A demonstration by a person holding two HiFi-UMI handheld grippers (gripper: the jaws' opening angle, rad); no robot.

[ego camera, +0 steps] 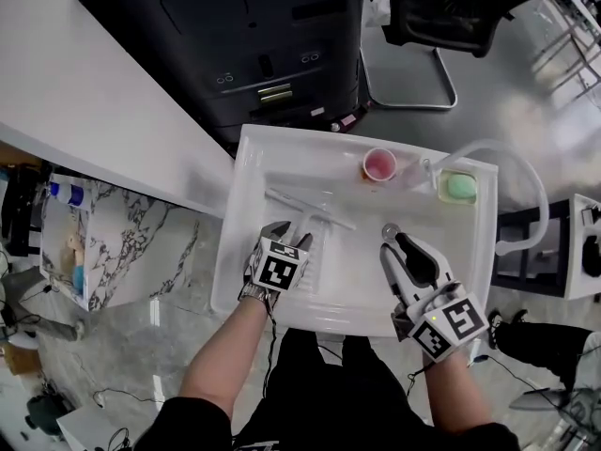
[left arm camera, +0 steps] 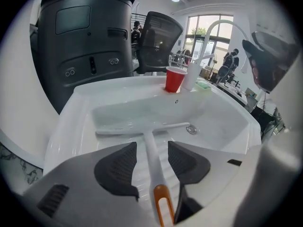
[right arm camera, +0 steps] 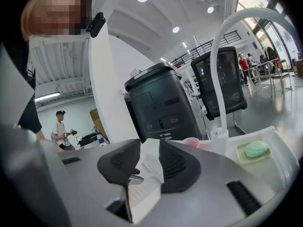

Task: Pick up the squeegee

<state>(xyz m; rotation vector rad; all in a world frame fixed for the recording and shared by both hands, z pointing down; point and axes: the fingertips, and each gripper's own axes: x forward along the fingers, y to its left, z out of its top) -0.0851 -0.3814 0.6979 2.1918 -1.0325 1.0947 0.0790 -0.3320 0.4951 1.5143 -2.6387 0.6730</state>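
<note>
The left gripper (left arm camera: 151, 144) is shown released, its jaws spread to either side of the squeegee (left arm camera: 144, 129) handle without touching it; nothing is gripped yet. The squeegee is laid flat in the white sink (ego camera: 246, 205), blade across the far side, orange-tipped handle pointing near. To the right, the right gripper (right arm camera: 150, 155) is held above the sink's near right part, jaws narrowly parted and empty. A red cup (left arm camera: 174, 80), a faucet (right arm camera: 217, 60) and green soap (right arm camera: 256, 149) are seen along the far right rim. A slip is judged likely if the jaws are closed off-centre on the thin, smooth handle, and the blade end could be tipped down if lifted from so near the tip. No brand or wording can be read; only square markers are carried on the gripper cubes (ego camera: 279, 271).
</note>
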